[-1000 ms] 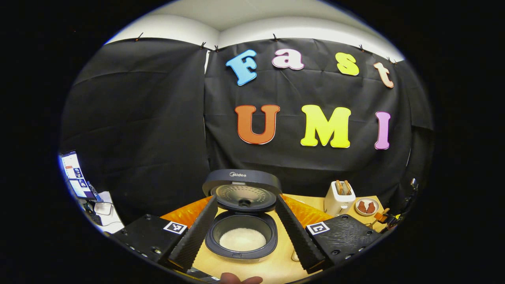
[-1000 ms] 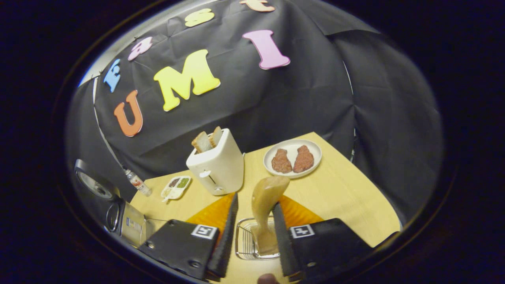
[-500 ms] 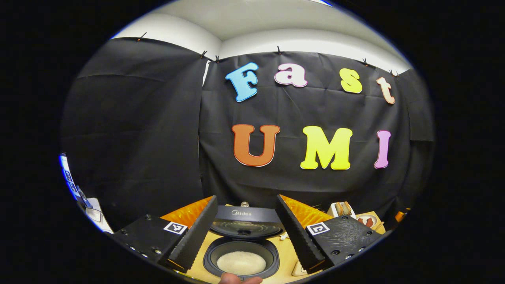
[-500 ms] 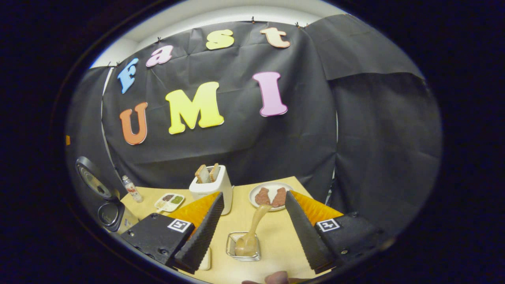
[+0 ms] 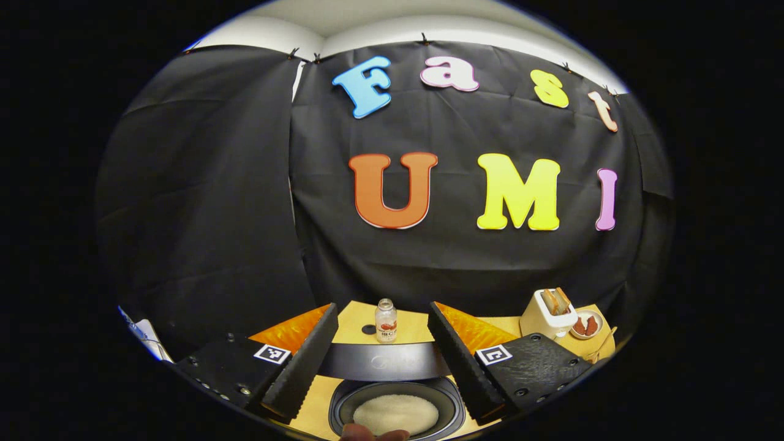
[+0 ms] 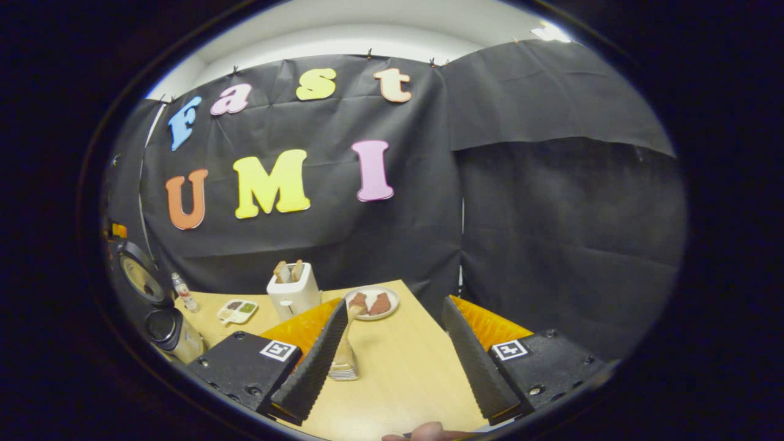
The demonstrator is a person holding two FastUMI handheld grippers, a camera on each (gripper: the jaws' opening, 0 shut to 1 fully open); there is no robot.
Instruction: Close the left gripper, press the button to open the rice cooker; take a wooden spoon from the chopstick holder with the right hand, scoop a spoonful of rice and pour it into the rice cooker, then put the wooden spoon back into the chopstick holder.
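Rice cooker (image 5: pixel 395 404) stands open on the table (image 6: pixel 398 367), white rice (image 5: pixel 396 413) in its pot. Left gripper (image 5: pixel 383 361) spread wide above it, holding nothing. Right gripper (image 6: pixel 395 361) likewise wide and empty. Wooden spoon (image 6: pixel 348 334) leans in what appears to be the chopstick holder (image 6: pixel 344 369), partly behind the left finger

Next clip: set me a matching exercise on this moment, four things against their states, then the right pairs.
1. rice cooker
2. wooden spoon
3. toaster
4. plate

A. holds bread slices
B. lid up, rice inside
C. carries two brown pieces
D. stands in the chopstick holder

Pairs: 1-B, 2-D, 3-A, 4-C.
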